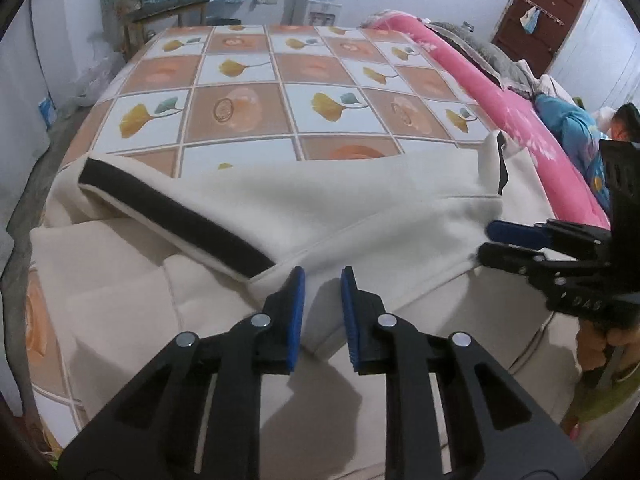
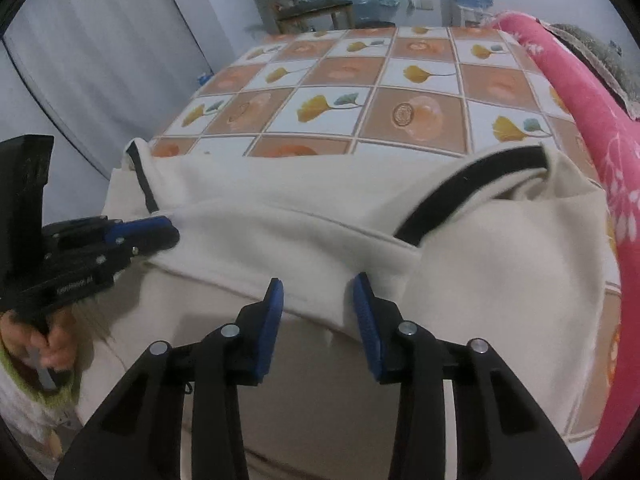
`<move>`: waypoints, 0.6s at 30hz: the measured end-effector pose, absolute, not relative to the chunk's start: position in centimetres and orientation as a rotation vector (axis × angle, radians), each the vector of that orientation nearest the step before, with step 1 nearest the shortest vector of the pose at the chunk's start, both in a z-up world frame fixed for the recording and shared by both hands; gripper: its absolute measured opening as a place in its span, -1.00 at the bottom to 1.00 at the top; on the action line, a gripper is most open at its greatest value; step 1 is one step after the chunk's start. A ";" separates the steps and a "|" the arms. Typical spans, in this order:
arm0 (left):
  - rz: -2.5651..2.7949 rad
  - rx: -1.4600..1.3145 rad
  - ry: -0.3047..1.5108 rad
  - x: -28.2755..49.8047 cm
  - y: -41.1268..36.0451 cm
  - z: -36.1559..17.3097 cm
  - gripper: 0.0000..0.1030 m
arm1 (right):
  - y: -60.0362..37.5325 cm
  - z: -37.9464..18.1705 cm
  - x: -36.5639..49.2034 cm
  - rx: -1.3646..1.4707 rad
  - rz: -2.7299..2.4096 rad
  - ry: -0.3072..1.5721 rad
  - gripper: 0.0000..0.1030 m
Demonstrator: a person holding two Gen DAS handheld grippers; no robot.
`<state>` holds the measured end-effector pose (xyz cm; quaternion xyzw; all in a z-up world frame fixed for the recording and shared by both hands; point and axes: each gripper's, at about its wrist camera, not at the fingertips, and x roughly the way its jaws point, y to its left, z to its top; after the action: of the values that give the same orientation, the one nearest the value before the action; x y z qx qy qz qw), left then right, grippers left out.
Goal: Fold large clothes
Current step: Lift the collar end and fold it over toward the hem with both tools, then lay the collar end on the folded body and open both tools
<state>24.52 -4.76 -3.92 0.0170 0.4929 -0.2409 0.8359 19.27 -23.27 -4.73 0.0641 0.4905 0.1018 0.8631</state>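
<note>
Left gripper (image 1: pixel 322 280): nearest the lens in the left wrist view, its blue pads stand a little apart over the folded edge of the cream garment (image 1: pixel 340 200); no cloth shows between them, so it grips nothing.
Black-trimmed cuff (image 1: pixel 172 216): lies to the left, a sleeve laid diagonally across the body of the garment, apparently turned inward to narrow the shape.
Garment: spread on the near part of the bed, over the tiled-pattern sheet (image 1: pixel 240 108), folded edge towards the person.
Sheet: bare and flat beyond the cloth, which likely makes it the surface for the next fold.
Right gripper (image 2: pixel 318 280): jaws apart, straddling the same folded edge further along; the hem passes between the pads, but they do not press on it.
Other cuff (image 2: pixel 472 188): curved black band on the right, its sleeve also lying over the body.
Pink quilt (image 2: pixel 580 92): rolled along the right edge, clear of the garment.
</note>
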 end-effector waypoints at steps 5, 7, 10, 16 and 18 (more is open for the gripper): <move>-0.490 0.089 0.986 23.5 -4.9 -1.9 -0.59 | -24.5 -2.8 19.0 0.193 0.157 1.042 -0.31; -0.521 0.114 0.923 22.7 -5.6 -0.5 -0.50 | -24.0 -1.6 19.2 0.210 0.179 0.998 -0.31; -0.559 0.128 0.930 22.5 -6.6 -0.5 -0.45 | -21.7 -1.4 19.8 0.186 0.228 0.971 -0.31; -0.489 0.078 1.021 23.4 -5.4 -3.5 -0.44 | -19.9 -5.1 19.8 0.172 0.244 1.047 -0.31; -0.490 0.044 1.030 23.6 -4.8 -3.4 -0.44 | -20.6 -4.3 19.3 0.226 0.227 1.047 -0.30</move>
<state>23.62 -4.81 -3.42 0.0211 0.4875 -0.2319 0.8415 19.26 -20.55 -4.33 0.1074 0.4977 0.1077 0.8539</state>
